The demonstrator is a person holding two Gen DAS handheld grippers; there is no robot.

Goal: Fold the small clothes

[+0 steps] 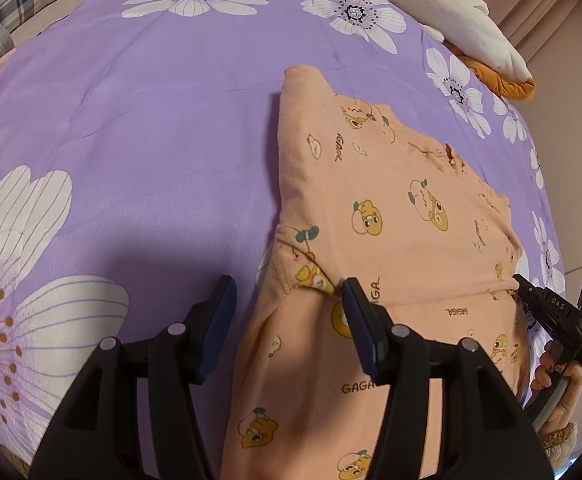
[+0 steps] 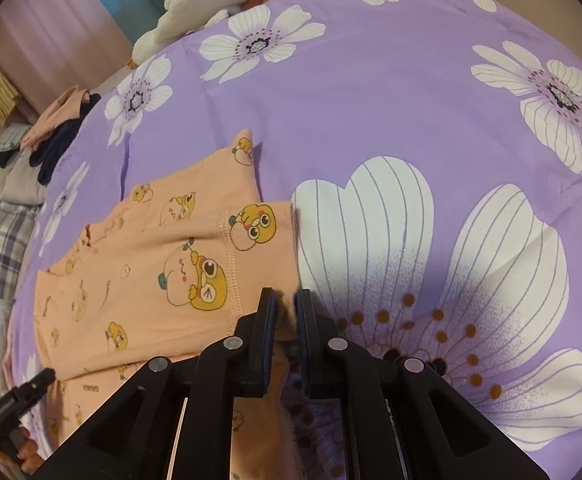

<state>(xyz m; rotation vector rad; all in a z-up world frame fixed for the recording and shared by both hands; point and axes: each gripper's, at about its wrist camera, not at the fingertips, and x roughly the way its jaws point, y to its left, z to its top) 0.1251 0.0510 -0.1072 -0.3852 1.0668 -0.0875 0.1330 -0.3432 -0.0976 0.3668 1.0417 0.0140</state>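
Right wrist: claw [image 2: 287, 308] pinches peach garment's [image 2: 139, 280] edge.

left tool [image 1: 289, 304] wide apart, right tool [image 2: 287, 308] nearly closed

Purple flowered bedspread [image 1: 151, 120] under peach cartoon-print garment [image 1: 391, 208], plush toy [image 1: 451, 12].

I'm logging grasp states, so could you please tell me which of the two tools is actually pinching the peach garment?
The right tool: its fingers are nearly closed on the peach garment edge. The left tool is wide open, gripping nothing.
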